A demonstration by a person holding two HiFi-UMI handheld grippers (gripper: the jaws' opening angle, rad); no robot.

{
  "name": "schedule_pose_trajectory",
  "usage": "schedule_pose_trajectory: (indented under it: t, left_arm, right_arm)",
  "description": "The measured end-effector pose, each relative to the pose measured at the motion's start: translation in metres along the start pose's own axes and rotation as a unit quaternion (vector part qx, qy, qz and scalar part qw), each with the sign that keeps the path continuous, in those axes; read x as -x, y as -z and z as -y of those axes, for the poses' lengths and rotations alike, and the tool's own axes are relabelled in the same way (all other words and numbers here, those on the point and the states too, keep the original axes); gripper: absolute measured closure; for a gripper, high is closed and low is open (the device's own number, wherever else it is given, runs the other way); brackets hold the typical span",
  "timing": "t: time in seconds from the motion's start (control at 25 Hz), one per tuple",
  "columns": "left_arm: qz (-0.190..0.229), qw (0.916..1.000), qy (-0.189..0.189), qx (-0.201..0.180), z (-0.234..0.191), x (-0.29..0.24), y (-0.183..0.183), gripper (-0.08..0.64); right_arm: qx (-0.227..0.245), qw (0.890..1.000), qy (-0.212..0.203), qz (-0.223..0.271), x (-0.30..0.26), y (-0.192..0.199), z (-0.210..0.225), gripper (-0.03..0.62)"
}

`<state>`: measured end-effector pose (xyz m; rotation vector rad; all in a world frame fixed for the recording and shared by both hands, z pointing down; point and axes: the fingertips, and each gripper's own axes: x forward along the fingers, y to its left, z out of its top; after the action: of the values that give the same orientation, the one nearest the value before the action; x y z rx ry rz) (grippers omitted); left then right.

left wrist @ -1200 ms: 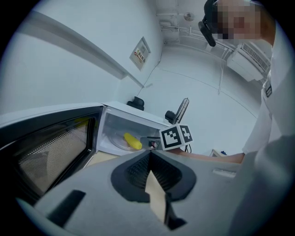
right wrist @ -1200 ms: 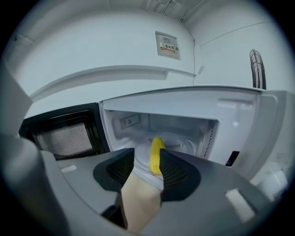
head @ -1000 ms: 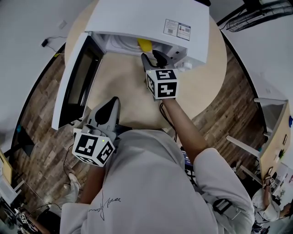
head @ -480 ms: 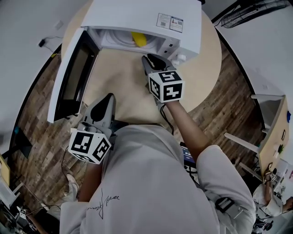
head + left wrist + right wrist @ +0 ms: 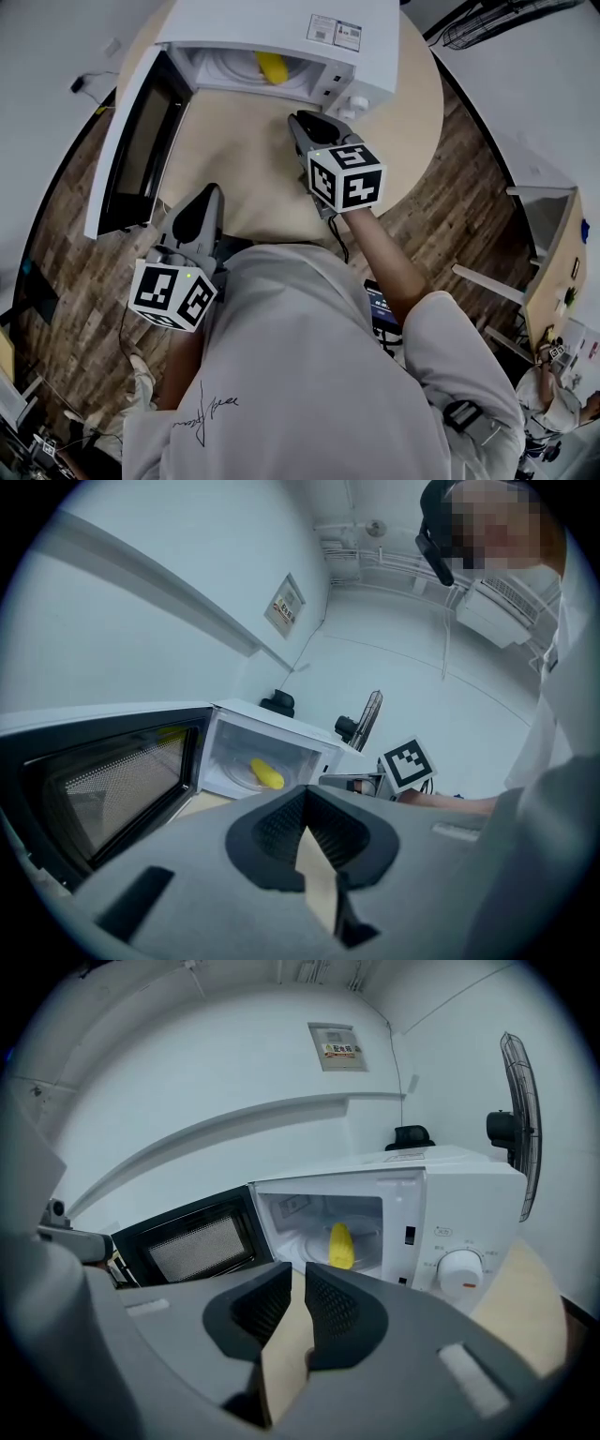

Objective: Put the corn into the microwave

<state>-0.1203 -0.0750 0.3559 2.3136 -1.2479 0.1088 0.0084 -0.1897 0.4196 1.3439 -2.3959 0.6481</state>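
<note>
Left gripper (image 5: 302, 794) masks microwave (image 5: 281, 726) base; corn (image 5: 266, 773) shows inside.

— The microwave (image 5: 272, 23) casing looks like smooth, glossy white painted metal. Its door (image 5: 141, 155) has dark, shiny glass over a fine metal mesh.

— The table (image 5: 244, 150) is matt, pale wood. The floor (image 5: 75, 281) is rougher brown planking, and the shirt (image 5: 300, 375) is soft white cloth.

White shirt (image 5: 309, 375), grey hand-held grippers (image 5: 208, 199) (image 5: 302, 122), black-and-white marker cubes (image 5: 172, 294) (image 5: 346, 177)
</note>
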Motion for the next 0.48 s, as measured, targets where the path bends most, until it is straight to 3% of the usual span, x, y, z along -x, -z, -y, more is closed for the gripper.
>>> schedule_pose_trajectory:
  t: [0.48]
  left_arm:
    - [0.007,1.0000,0.002,0.003,0.010,0.007,-0.001,0.572]
  right_arm:
    - [-0.019,1.000,0.005,0.018,0.043,-0.001,0.003,0.565]
